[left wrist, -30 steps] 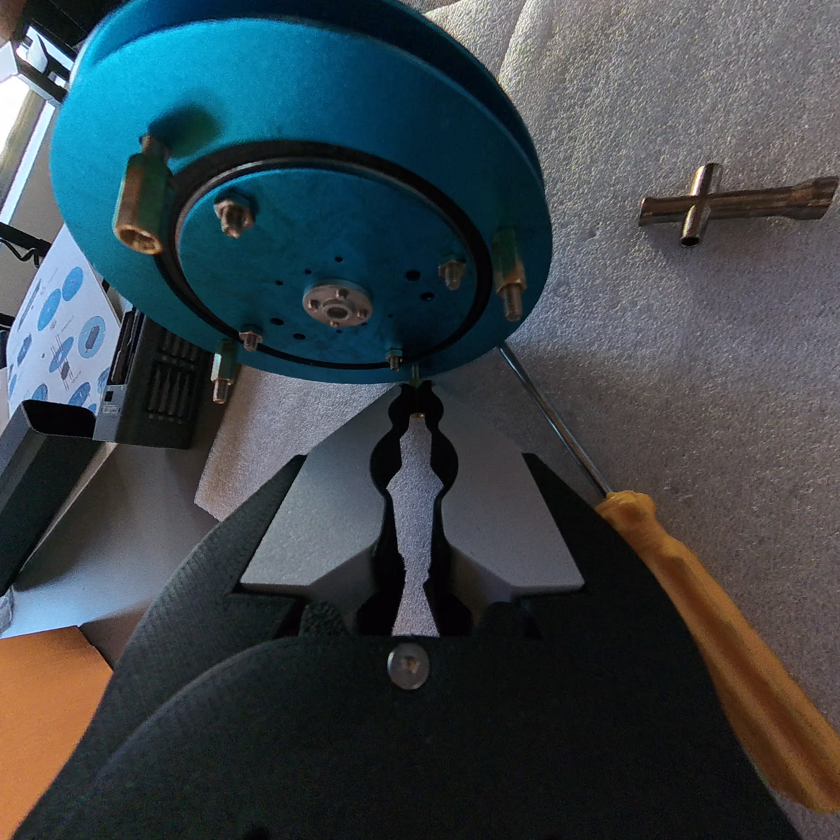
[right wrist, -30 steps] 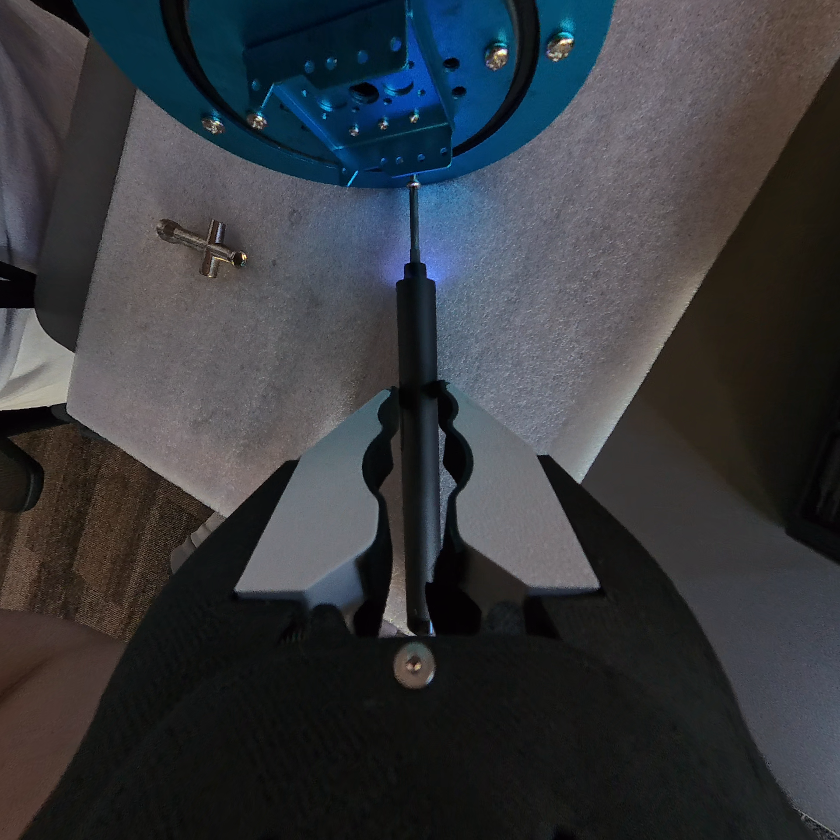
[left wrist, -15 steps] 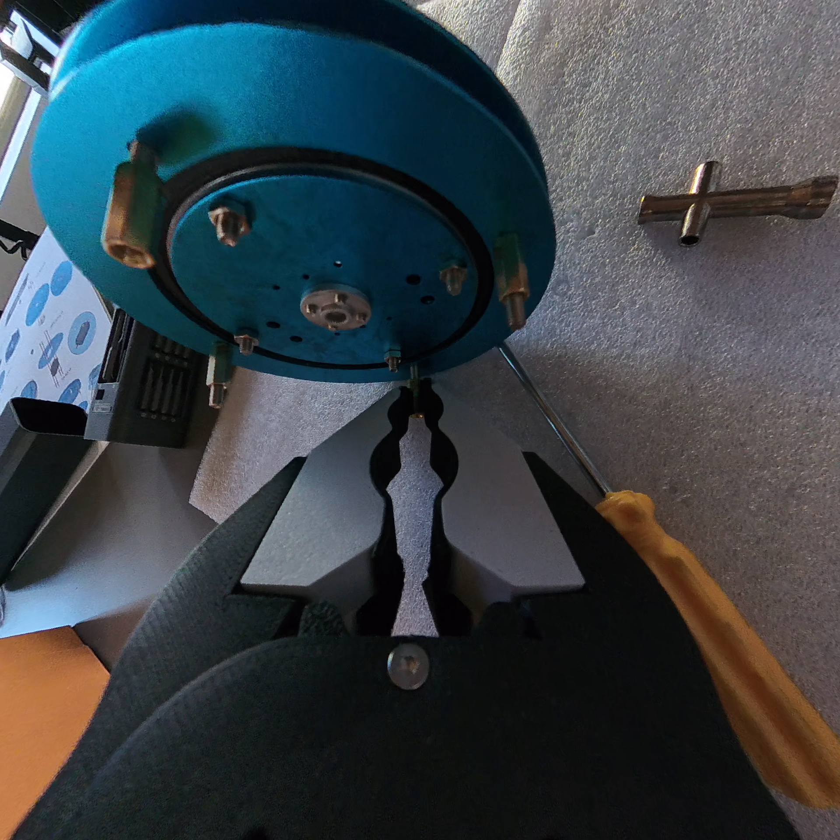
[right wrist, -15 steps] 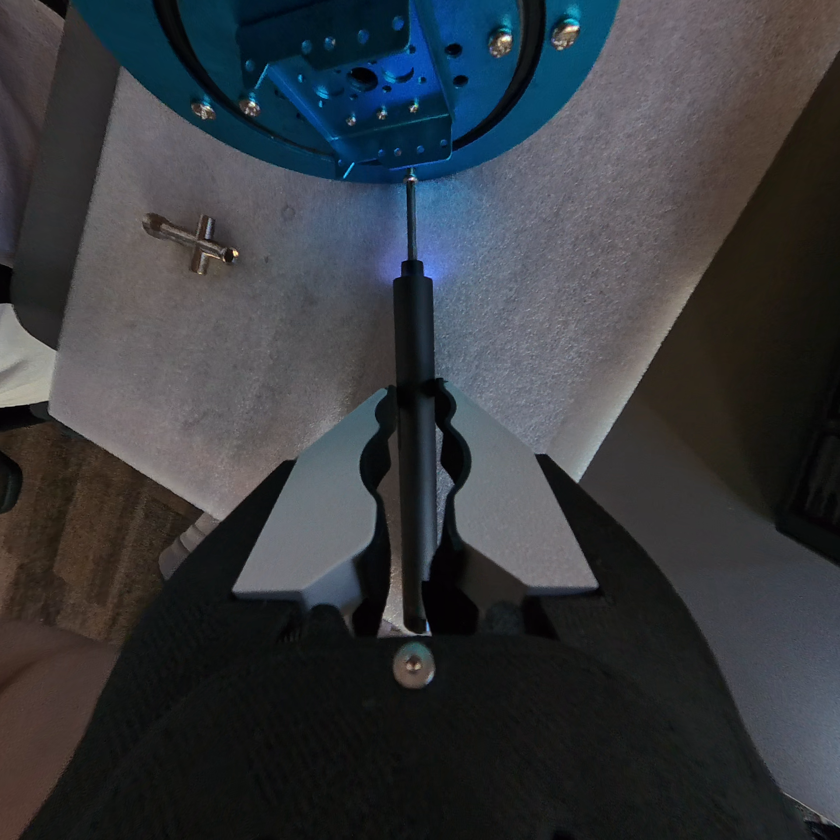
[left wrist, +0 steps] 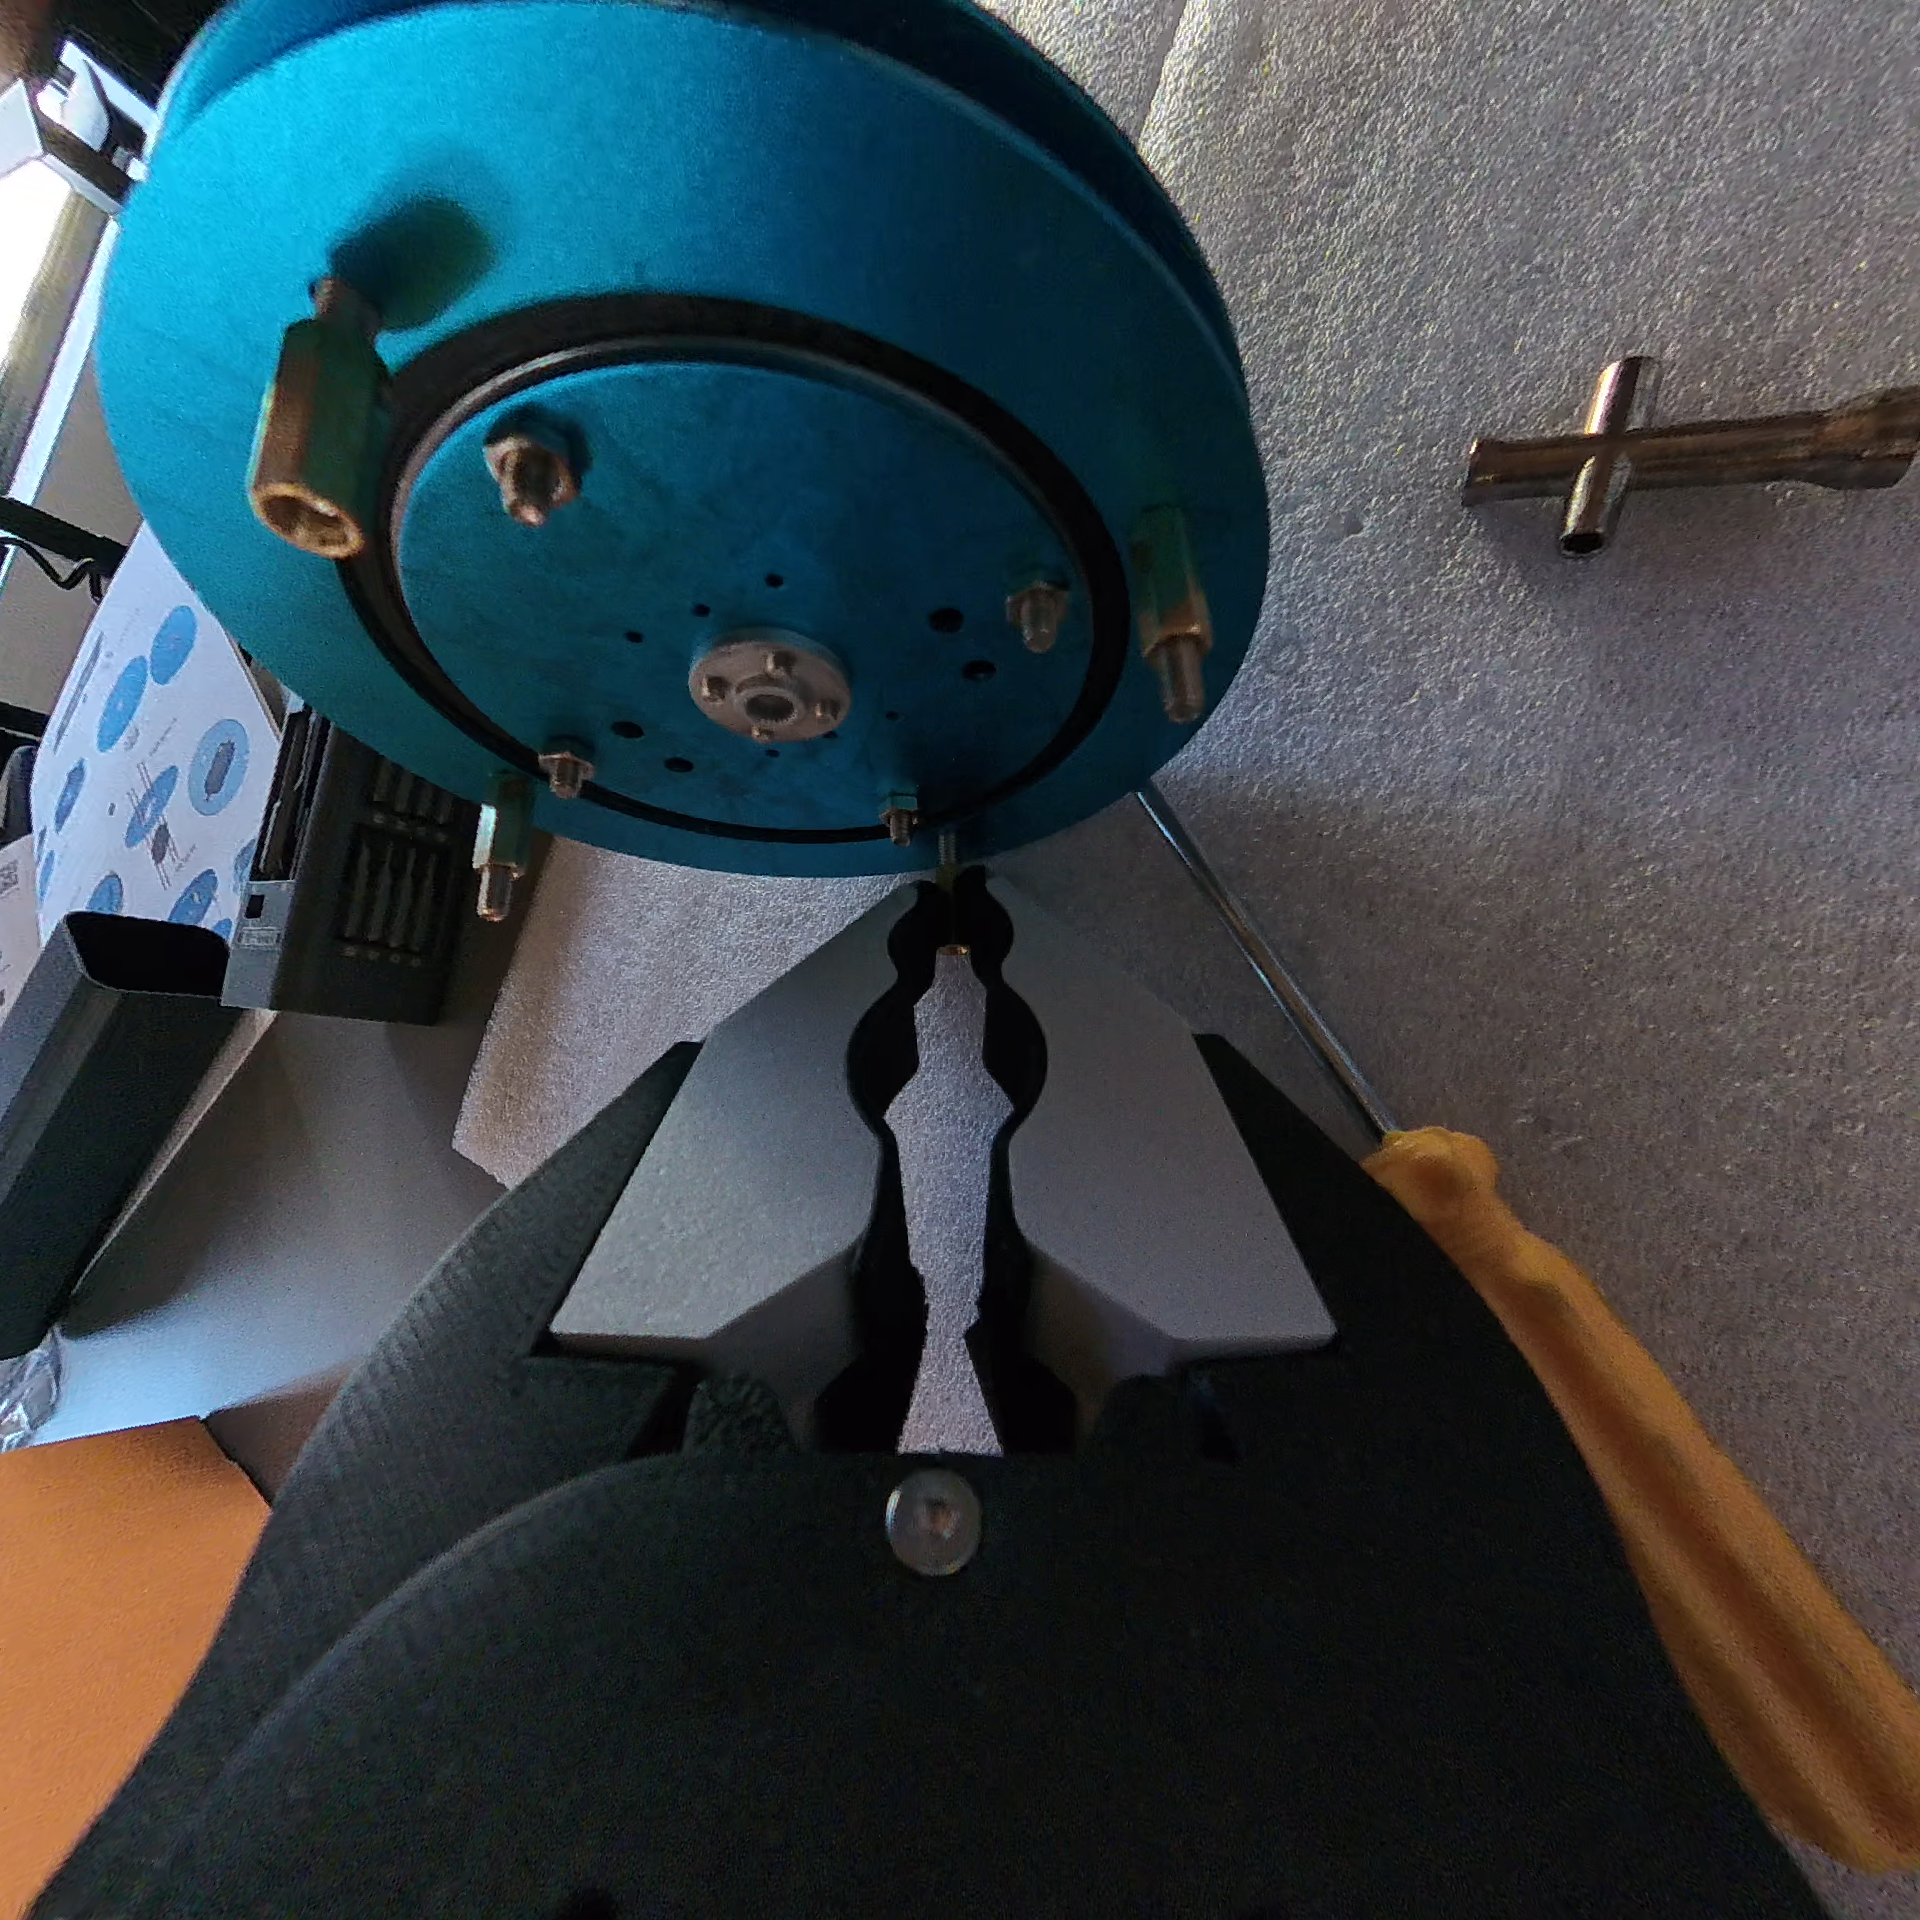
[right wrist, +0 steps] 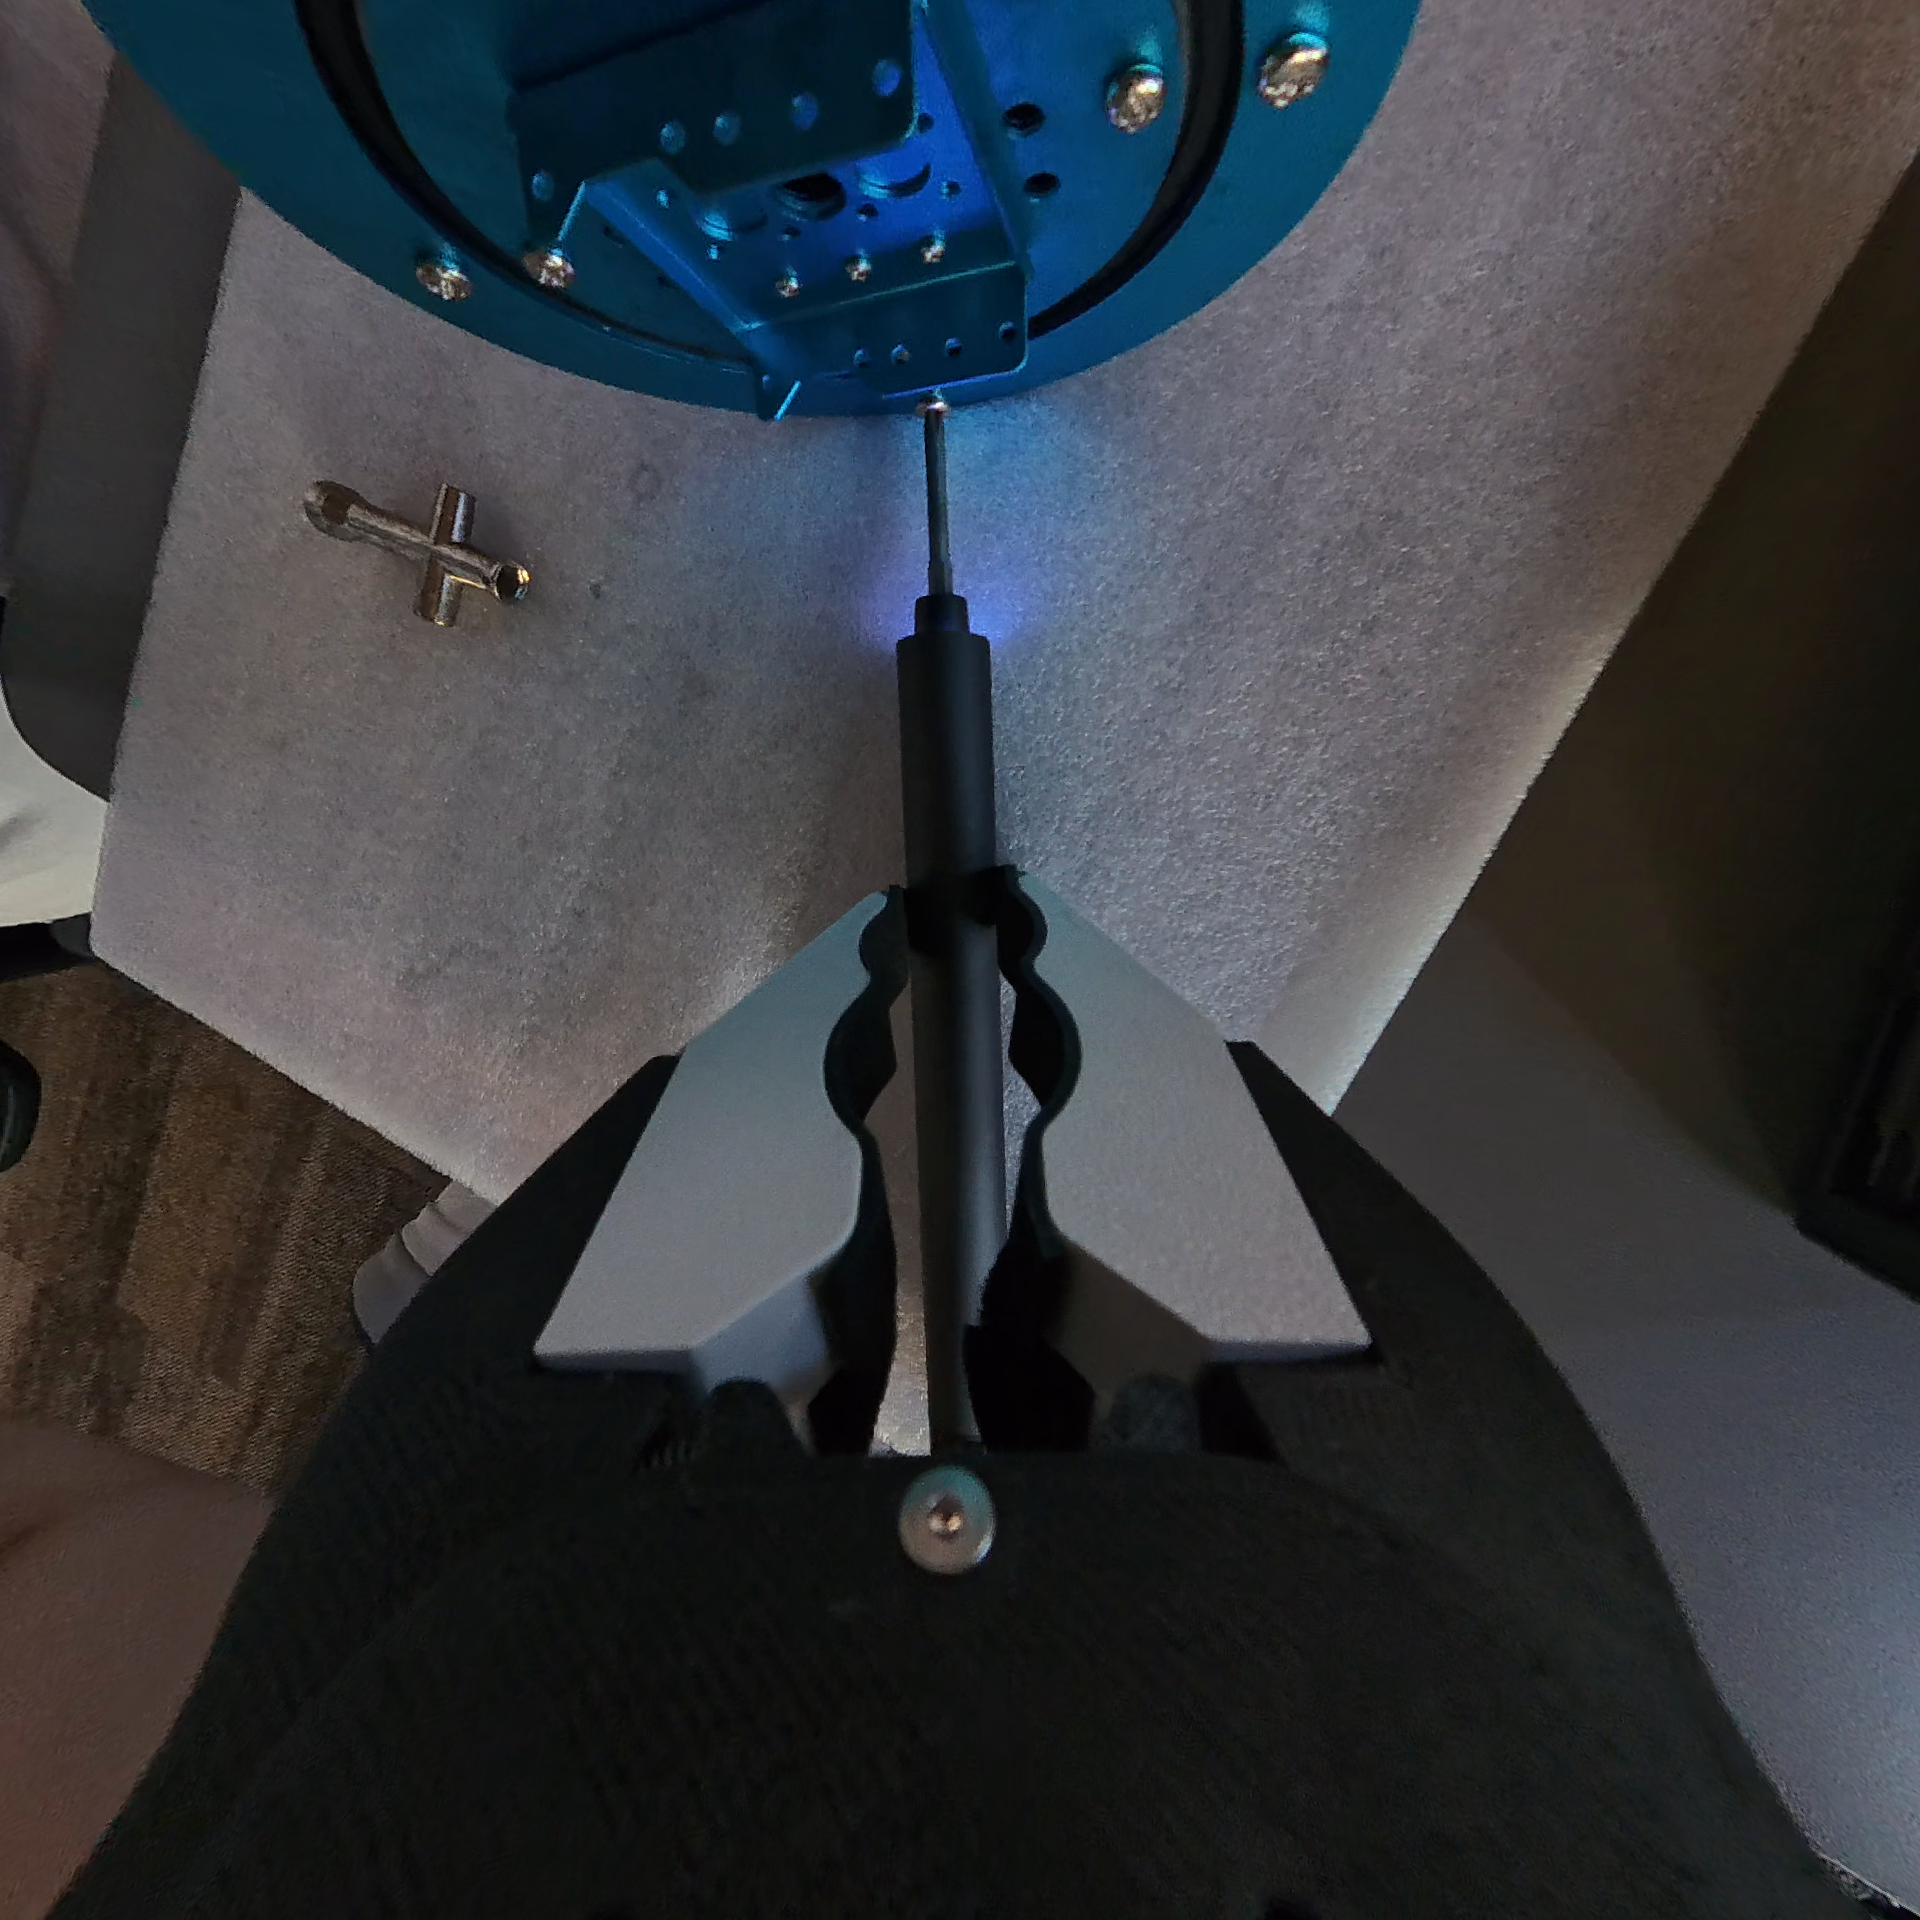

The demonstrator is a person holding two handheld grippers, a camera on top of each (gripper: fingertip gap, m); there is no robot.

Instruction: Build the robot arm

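A blue round disc assembly (left wrist: 665, 312) with brass standoffs and a black ring is held tilted above the grey foam mat (left wrist: 1558, 831). My left gripper (left wrist: 951, 904) is shut on a small brass standoff (left wrist: 952, 935) at the disc's near rim. In the right wrist view the disc's other face (right wrist: 1226, 239) shows a blue metal bracket (right wrist: 790, 208). My right gripper (right wrist: 951, 904) is shut on a black powered screwdriver (right wrist: 940, 748) with a bluish light. Its thin bit touches a screw (right wrist: 933, 405) at the disc's near edge.
A metal cross wrench (left wrist: 1662, 468) lies on the mat, also in the right wrist view (right wrist: 426, 551). A yellow-handled screwdriver (left wrist: 1662, 1455) lies by my left gripper. A black bit case (left wrist: 353, 894), a printed sheet (left wrist: 135, 748) and an orange surface (left wrist: 94, 1558) are at the left. The left gripper's tips are roughly 11 centimetres from the right gripper's. The black bit case (left wrist: 353, 894) lies around 15 centimetres away from my left fingertips.
The disc wobbled slightly to the left and back in the left wrist view. Both grips and the bit's contact with the screw are unchanged.
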